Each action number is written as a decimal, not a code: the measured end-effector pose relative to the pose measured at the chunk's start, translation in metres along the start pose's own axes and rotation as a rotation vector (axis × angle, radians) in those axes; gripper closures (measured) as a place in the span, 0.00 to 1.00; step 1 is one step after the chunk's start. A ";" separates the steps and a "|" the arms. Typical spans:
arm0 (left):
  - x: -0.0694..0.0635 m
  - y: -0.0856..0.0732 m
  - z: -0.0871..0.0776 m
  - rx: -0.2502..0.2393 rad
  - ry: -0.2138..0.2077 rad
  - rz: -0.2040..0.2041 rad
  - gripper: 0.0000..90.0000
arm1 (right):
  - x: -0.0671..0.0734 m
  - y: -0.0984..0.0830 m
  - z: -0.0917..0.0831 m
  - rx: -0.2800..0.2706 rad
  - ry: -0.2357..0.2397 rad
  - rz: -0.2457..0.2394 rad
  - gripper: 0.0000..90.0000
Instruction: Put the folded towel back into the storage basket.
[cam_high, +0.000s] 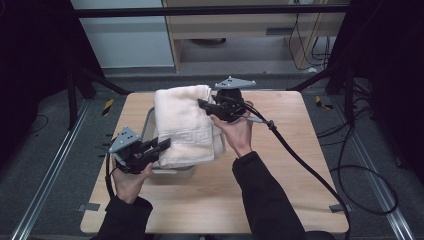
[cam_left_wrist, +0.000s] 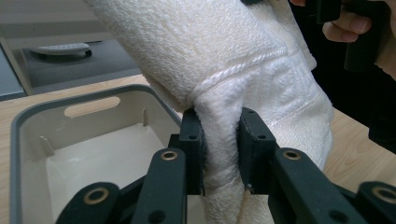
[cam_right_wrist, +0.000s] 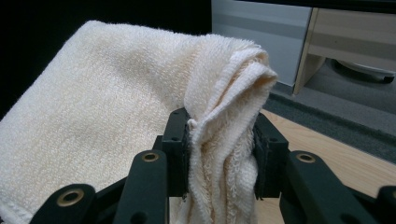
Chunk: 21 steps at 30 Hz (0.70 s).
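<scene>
A folded cream towel (cam_high: 182, 125) hangs between both grippers above a grey bin (cam_high: 148, 125) on the wooden table. My left gripper (cam_high: 162, 146) is shut on the towel's near lower edge; in the left gripper view the towel (cam_left_wrist: 219, 140) is pinched between the jaws, with the bin (cam_left_wrist: 28, 126) open and bare inside below it. My right gripper (cam_high: 204, 106) is shut on the towel's far right corner; the right gripper view shows bunched layers of towel (cam_right_wrist: 219, 140) squeezed between its jaws. The towel hides most of the bin in the high view.
The wooden table (cam_high: 280, 175) has bare room to the right and front of the bin. The right gripper's black cable (cam_high: 300, 160) trails across the table's right side. A wooden cabinet (cam_high: 240, 30) stands beyond the table.
</scene>
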<state>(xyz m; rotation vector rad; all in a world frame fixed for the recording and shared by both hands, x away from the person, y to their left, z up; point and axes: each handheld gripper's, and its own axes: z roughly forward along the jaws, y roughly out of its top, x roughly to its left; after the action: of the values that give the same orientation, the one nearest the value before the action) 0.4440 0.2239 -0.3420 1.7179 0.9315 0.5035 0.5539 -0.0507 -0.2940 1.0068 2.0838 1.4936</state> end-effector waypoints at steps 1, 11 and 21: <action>0.002 0.000 -0.001 -0.001 0.003 -0.003 0.81 | 0.001 0.001 0.002 -0.002 0.001 0.000 0.71; 0.021 0.001 -0.010 -0.008 0.032 -0.025 0.81 | 0.014 0.013 0.023 0.007 0.010 -0.011 0.71; 0.046 0.000 -0.021 0.004 0.049 -0.054 0.81 | 0.027 0.022 0.049 0.023 0.025 -0.019 0.71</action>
<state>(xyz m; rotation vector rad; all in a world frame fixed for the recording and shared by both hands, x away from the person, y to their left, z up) 0.4565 0.2729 -0.3402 1.6857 1.0120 0.5104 0.5756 0.0050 -0.2882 0.9783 2.1263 1.4837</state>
